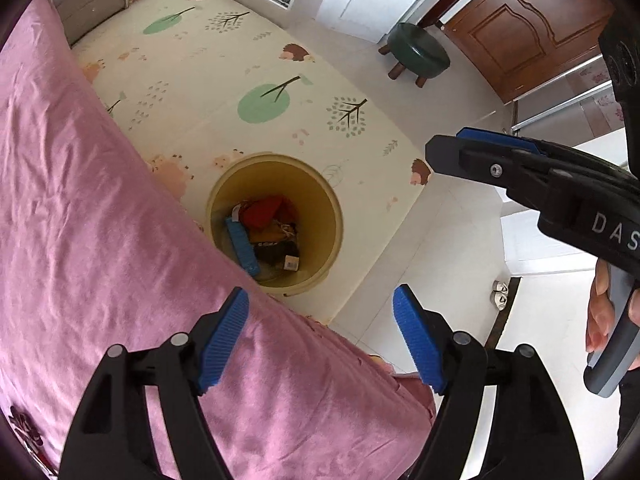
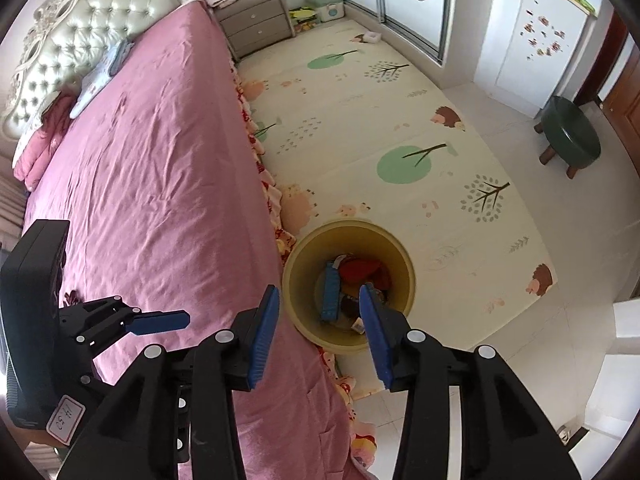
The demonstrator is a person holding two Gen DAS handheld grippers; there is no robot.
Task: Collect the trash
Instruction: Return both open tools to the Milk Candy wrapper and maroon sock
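White capitals "DAS", cut off by the frame edge, stood on the black body of the right gripper (image 1: 452,148) as seen in the left wrist view. A white paper label (image 2: 65,417) with red border, fixed to the left gripper (image 2: 160,322) housing, bore handwritten characters, seen inverted, not legible with certainty. Print on the wrappers in the yellow bin (image 2: 394,248) was too small to read.

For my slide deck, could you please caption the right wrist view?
Right gripper open and empty above a yellow bin holding trash, beside a pink bed.
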